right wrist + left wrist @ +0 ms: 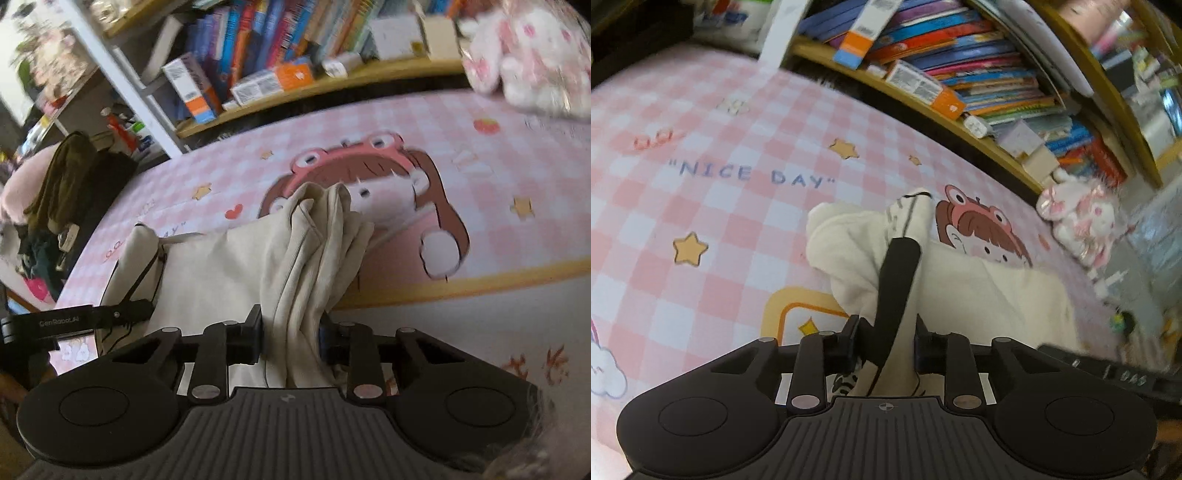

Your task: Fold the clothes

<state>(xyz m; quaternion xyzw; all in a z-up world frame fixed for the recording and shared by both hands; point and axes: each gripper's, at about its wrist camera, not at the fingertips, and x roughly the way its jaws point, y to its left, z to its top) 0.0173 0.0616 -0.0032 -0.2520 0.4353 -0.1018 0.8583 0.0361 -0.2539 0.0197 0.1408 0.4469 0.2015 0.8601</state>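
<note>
Both grippers are clenched on one cream garment, which is held up off the pink checked bed.

Left gripper: jaws closed on a bunched edge carrying a black strap or trim. The cloth rises past the jaws and ends in a loose, trimmed corner on the far side. The rest of the garment hangs away to the right and near side, over the cartoon girl print.

Right gripper: jaws closed on a thick gathered fold that stands up beyond the fingers. From here the garment runs left as a fairly taut sheet toward the left gripper, seen at the left edge.

Governing relation: the garment's long axis runs left to right between the two grippers, its body sagging below that line toward the bed. Neither hand is nearer; each holds one end.

Assessment: the piece appears to be in transit, before laying or doubling. Both grips are bunched, so the edge may land wrinkled.

Also present: a bookshelf on the far side, and a plush toy at the far right of the bed.
</note>
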